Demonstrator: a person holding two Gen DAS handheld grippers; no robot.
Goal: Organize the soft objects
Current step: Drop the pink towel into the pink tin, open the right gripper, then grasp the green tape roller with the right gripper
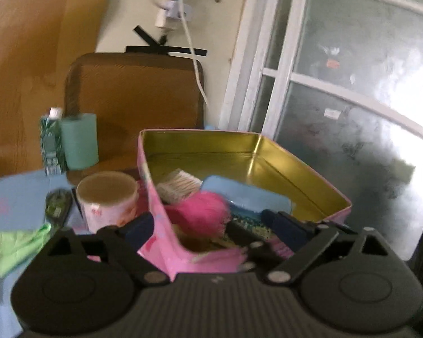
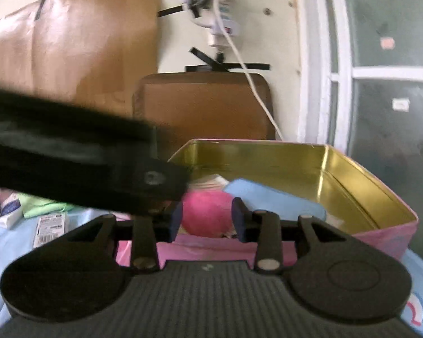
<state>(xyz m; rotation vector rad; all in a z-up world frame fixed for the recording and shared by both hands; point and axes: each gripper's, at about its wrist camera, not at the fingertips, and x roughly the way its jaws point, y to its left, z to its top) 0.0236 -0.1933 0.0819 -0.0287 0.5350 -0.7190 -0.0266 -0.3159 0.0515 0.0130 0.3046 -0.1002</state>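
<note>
A pink tin box (image 1: 166, 219) with a gold inside stands on the light blue cloth; it also shows in the right wrist view (image 2: 386, 236). Inside lie a fluffy pink pom-pom (image 1: 203, 211), a light blue flat pad (image 1: 248, 197) and a striped folded cloth (image 1: 177, 186). My left gripper (image 1: 208, 228) is open, its fingers straddling the box's near corner wall. My right gripper (image 2: 207, 219) is shut on the pink pom-pom (image 2: 206, 217) just over the box's near rim. The left gripper's body (image 2: 70, 163) crosses the right wrist view at left.
Left of the box stand a pink-printed tissue roll (image 1: 107, 200), a green tissue roll (image 1: 80, 143) and a green tube (image 1: 50, 140). A green cloth (image 1: 17, 245) and small packets (image 2: 49, 225) lie on the blue cloth. A brown tray (image 1: 135, 95) leans on the wall; a window is at right.
</note>
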